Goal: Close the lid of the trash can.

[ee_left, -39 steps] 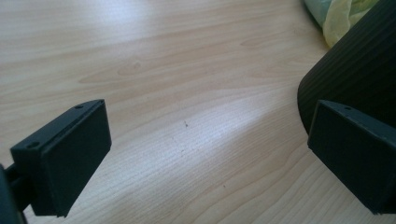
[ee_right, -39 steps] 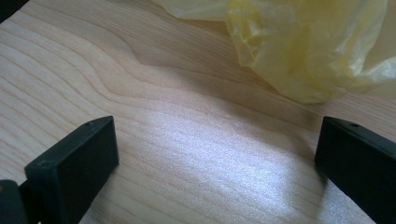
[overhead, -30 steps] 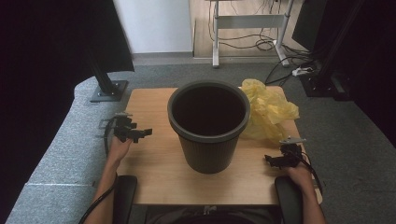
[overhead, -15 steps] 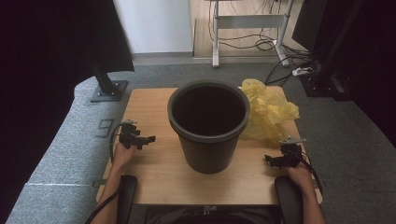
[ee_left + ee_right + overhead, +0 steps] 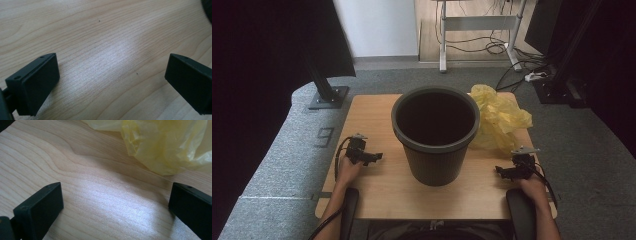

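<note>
Presently both claws, left claw (image 5: pixel 374 157) and right claw (image 5: pixel 502 171), gape wide and empty; yellow bag (image 5: pixel 499 120), right of centre, probably thin, limp, slippery: pinch a fold.

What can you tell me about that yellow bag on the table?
The bag is thin, translucent yellow plastic, crumpled into a loose, wrinkled heap rather than spread flat. It lies on the wooden table at the far right, beside and behind the dark bin, and seems to press against the bin's side. The right claw view shows its glossy folds resting on the wood, ahead of that open claw and clear of it. Nothing grips it, and whether anything is inside cannot be told.
</note>
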A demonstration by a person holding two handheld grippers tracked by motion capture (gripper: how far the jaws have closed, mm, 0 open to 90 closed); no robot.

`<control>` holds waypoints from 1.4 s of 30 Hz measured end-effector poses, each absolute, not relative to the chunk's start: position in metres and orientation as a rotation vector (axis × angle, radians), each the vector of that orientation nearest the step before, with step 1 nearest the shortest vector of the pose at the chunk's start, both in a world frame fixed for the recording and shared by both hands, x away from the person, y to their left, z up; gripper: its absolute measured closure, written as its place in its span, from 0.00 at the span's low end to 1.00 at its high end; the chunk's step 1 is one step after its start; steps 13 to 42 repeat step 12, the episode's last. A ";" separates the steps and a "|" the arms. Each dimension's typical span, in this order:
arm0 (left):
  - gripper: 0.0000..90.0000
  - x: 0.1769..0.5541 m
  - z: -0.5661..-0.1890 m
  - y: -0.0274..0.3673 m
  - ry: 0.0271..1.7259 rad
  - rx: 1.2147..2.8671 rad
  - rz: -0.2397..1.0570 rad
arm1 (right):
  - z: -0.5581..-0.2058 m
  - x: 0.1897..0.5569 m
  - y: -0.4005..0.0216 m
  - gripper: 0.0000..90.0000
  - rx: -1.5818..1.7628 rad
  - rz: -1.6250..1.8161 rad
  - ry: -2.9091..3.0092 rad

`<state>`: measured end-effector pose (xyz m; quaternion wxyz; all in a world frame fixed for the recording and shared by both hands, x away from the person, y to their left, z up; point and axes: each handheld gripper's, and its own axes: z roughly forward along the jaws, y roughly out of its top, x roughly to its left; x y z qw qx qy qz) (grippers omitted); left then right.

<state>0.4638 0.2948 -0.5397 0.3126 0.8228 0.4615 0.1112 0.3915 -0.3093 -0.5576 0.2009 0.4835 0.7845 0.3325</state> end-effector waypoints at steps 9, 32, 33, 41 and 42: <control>0.00 0.460 -0.544 0.288 1.182 2.219 0.392 | -0.558 0.391 -0.309 0.00 1.351 0.930 2.193; 0.00 0.460 -0.545 0.288 1.181 2.210 0.398 | -0.558 0.391 -0.309 0.00 1.351 0.930 2.192; 0.00 0.460 -0.545 0.288 1.181 2.210 0.398 | -0.558 0.391 -0.309 0.00 1.351 0.930 2.192; 0.00 0.460 -0.545 0.288 1.181 2.210 0.398 | -0.558 0.391 -0.309 0.00 1.351 0.930 2.192; 0.00 0.460 -0.545 0.288 1.181 2.210 0.398 | -0.558 0.391 -0.309 0.00 1.351 0.930 2.192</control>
